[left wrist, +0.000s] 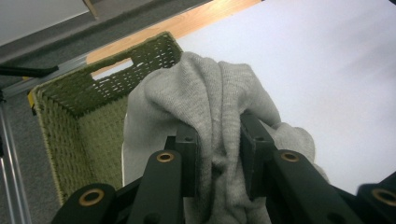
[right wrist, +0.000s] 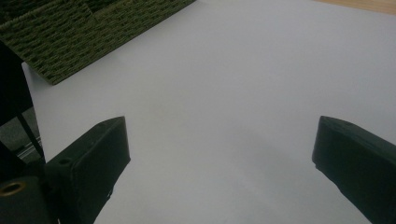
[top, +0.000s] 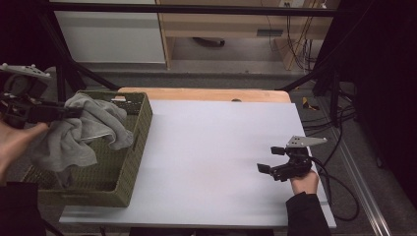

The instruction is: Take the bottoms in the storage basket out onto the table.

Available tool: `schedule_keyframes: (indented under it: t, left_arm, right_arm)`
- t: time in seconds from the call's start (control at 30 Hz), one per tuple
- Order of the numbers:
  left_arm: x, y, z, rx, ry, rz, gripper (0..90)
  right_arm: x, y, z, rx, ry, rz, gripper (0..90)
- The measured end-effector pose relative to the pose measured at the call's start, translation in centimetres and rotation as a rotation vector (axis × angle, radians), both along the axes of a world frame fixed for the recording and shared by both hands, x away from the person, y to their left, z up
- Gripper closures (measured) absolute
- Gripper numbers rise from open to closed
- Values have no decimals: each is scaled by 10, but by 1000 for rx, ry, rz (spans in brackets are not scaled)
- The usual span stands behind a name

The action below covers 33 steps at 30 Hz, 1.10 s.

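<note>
A person's left gripper (top: 74, 113) clamps a bunched fold of a grey knitted cloth (top: 81, 132) and holds it above a green woven basket (top: 129, 172) at the left edge of the white table (top: 211, 147). In the left gripper view the two black jaws pinch the cloth (left wrist: 219, 116) between them, with the basket (left wrist: 70, 121) open below and behind. Most of the fabric hangs over the basket's interior, one corner draped across its near rim. The right gripper (top: 269, 160) rests low over the bare table surface at the right, well apart from the basket, its jaws spread wide and holding nothing. Judging by this, the cloth is gripped and raised, but it has neither cleared the basket nor reached the table, so most of the work looks to remain
</note>
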<state>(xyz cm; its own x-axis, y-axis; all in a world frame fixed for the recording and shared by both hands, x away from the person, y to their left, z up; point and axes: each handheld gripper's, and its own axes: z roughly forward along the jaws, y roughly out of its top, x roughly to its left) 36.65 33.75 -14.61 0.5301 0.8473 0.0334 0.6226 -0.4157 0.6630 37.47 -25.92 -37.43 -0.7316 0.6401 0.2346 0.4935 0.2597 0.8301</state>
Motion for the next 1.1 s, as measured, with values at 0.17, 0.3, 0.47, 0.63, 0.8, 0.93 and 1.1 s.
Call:
schedule_keyframes:
  t: [0.17, 0.3, 0.47, 0.63, 0.8, 0.93, 1.1]
  left_arm:
    - [2, -7, 4, 9, 7, -18, 727]
    - [4, -13, 7, 15, 10, -27, 727]
    - [5, -21, 10, 29, 14, -39, 727]
    - [6, -28, 14, 40, 13, -54, 726]
    - [7, -37, 17, 53, 18, -71, 727]
    - [8, -44, 18, 57, 18, -83, 727]
    - [8, -51, 20, 60, 17, -101, 727]
  right_arm:
    - [0, -1, 0, 1, -4, 2, 45]
    - [0, -1, 0, 0, -2, 4, 45]
    - [0, -1, 1, 0, -8, 4, 45]
    - [0, -1, 1, -1, -6, 5, 45]
    - [0, -1, 1, -2, -6, 7, 45]
    - [0, -1, 1, -2, -1, 7, 45]
    - [0, -1, 1, 0, -6, 7, 45]
